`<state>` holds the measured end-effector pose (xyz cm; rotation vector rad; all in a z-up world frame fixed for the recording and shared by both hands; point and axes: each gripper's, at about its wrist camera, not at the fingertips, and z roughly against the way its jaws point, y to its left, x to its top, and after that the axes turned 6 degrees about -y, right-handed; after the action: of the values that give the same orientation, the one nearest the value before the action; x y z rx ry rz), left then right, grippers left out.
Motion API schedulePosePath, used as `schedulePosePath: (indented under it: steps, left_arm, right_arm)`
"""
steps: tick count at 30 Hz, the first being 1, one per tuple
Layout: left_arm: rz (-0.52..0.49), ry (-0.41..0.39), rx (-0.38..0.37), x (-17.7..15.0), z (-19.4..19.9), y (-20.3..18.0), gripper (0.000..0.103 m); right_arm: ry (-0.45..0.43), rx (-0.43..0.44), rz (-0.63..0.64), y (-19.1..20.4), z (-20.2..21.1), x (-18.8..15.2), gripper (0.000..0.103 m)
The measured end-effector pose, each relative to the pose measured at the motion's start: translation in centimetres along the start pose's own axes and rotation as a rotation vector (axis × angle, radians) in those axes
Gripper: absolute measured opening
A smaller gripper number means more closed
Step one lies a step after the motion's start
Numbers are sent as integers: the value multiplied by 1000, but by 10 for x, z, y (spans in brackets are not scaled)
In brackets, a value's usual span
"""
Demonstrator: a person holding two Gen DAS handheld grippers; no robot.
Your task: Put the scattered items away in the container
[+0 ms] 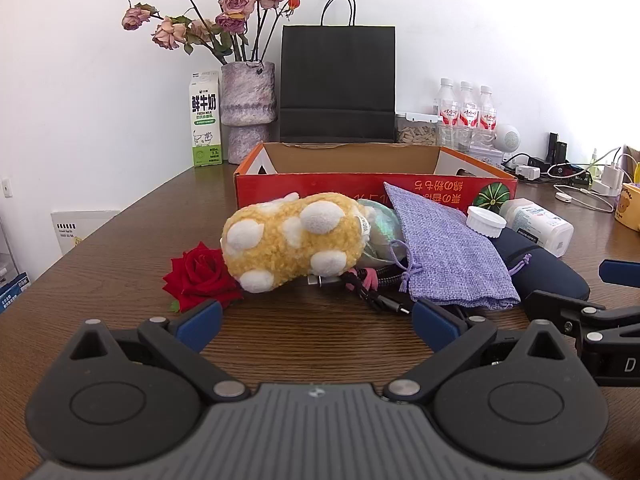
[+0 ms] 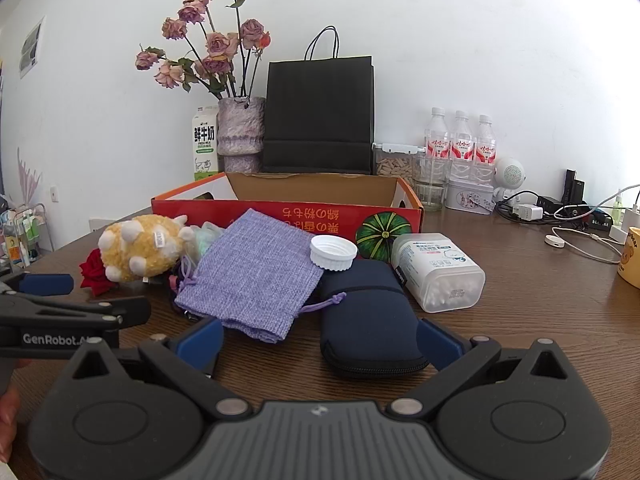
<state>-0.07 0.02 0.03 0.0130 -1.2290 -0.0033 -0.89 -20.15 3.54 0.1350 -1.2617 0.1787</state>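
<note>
Clutter lies before an open red cardboard box (image 1: 372,190) mid-tabletop: fuzzy yellow plush (image 1: 292,240), woven lilac pouch (image 2: 256,276), ribbed white cap (image 2: 333,253), soft navy case (image 2: 368,320), velvety rose (image 1: 200,276). Left gripper (image 1: 316,326) and right gripper (image 2: 320,344) gape empty.

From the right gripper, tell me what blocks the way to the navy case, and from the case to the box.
Nothing blocks the right gripper: the navy case lies between its open fingers. A white cap rests on the case's far end, before the red box.
</note>
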Motion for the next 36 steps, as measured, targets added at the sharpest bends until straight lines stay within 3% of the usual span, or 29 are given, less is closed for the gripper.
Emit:
schedulePosePath:
  steps: [36]
  left_arm:
    - [-17, 4, -2, -2, -2, -2, 103]
  right_arm:
    - [1, 0, 3, 0, 0, 0, 103]
